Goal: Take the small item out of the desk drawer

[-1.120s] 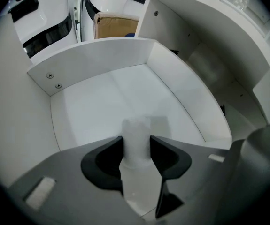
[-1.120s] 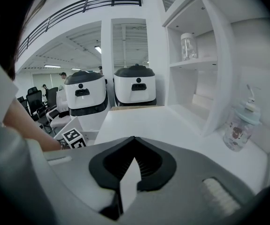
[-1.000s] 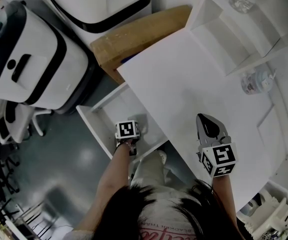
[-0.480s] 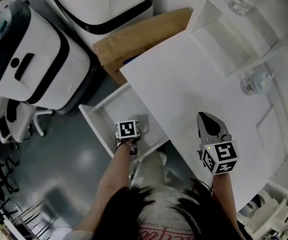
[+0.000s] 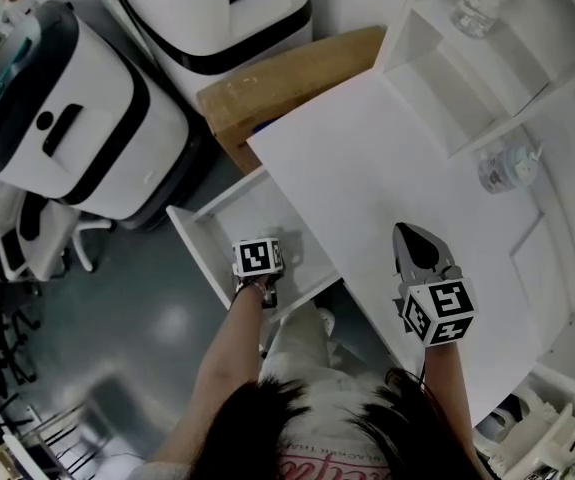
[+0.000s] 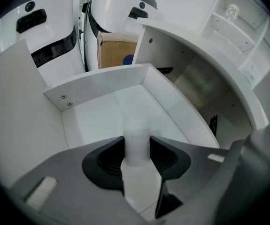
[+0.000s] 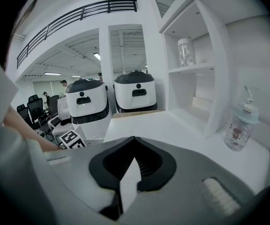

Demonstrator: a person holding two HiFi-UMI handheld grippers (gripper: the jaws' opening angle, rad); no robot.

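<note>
- L side: the left gripper (image 6: 137,148) pointed steeply down into the open drawer (image 5: 217,230), which stood pulled out from under the desk's left edge.
- Its jaws were clamped on a small white item (image 6: 135,134), a slim cylinder w/ a narrower top. Both dark pads pressed its sides, and the item stood upright between them.
- The item was inside the drawer's outline, over its white floor, toward the end nearest the person. Couldn't tell whether its base touched the floor.
- Left gripper view also showed two screws (image 6: 65,100) in the drawer's far wall, near the corner.
- In the head view only this gripper's marker cube (image 5: 257,258) showed, w/ the person's forearm (image 5: 229,353) running down-frame from it.
- R side: the right gripper (image 7: 133,149) was over the desk top (image 5: 367,168), near its front edge and well apart from the drawer. Its jaws were closed together w/ nothing between them. Couldn't tell if it touched the surface.
- Back of desk: a white shelf unit (image 5: 447,58) w/ a jar (image 5: 477,3) on a shelf. A clear bottle (image 5: 507,163) w/ a pale cap stood on the desk top just beside the unit.
- Beyond the drawer: a cardboard box (image 5: 277,83) against the desk's far-left corner, and two white machines (image 5: 77,138) w/ black bands on the floor.
</note>
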